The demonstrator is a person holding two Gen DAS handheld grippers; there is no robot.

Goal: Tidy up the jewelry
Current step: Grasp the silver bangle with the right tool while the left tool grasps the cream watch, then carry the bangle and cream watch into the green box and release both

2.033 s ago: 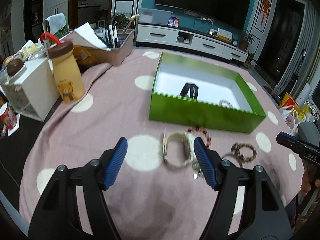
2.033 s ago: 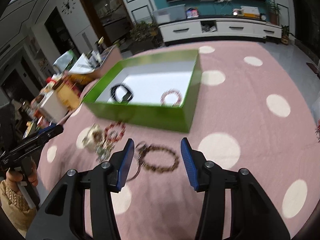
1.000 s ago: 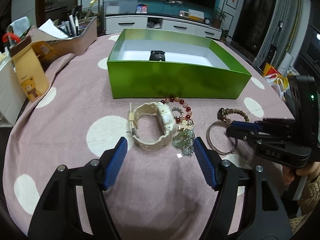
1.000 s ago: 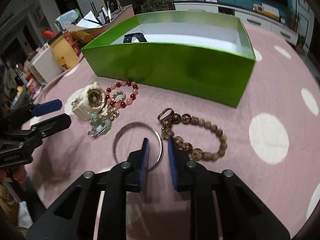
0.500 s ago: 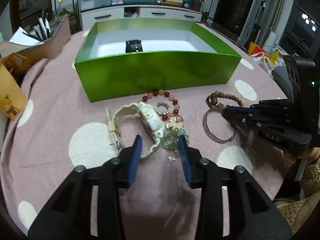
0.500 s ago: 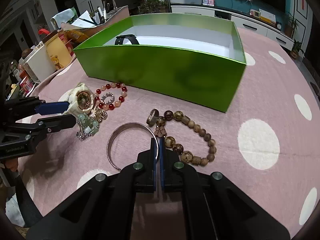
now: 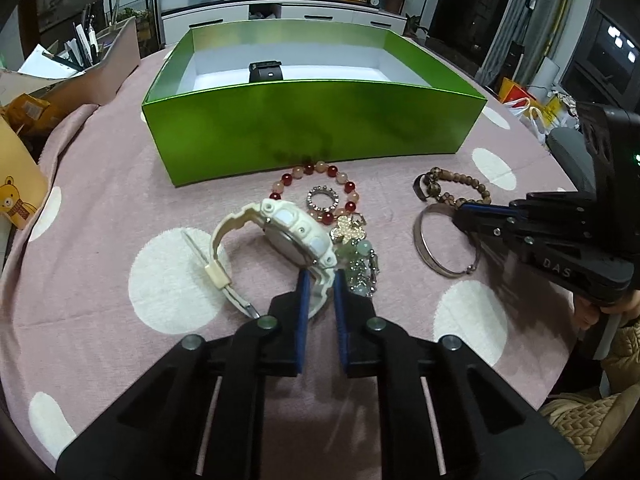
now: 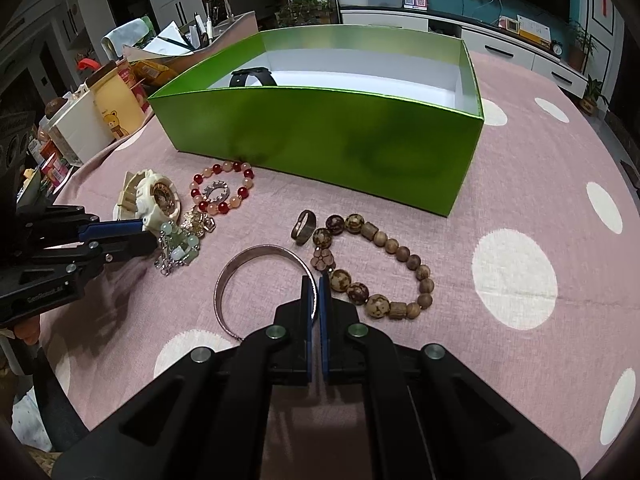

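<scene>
The left tool [image 7: 319, 280] was closing its jaws on the strap of the cream watch [image 7: 294, 236], which lay on the bench [image 7: 100, 200] at six o'clock from the green box [image 7: 312, 128]. The right tool [image 8: 314, 286] had clamped the rim of the silver bangle [image 8: 240, 264], with the wooden bead bracelet [image 8: 384, 264] just beside it at three o'clock. A good lift would probably go straight up, clear of the jade charm cluster [image 7: 360, 264] touching the watch, then over the box's near wall before any release. The black band [image 7: 266, 71] already sat inside.
</scene>
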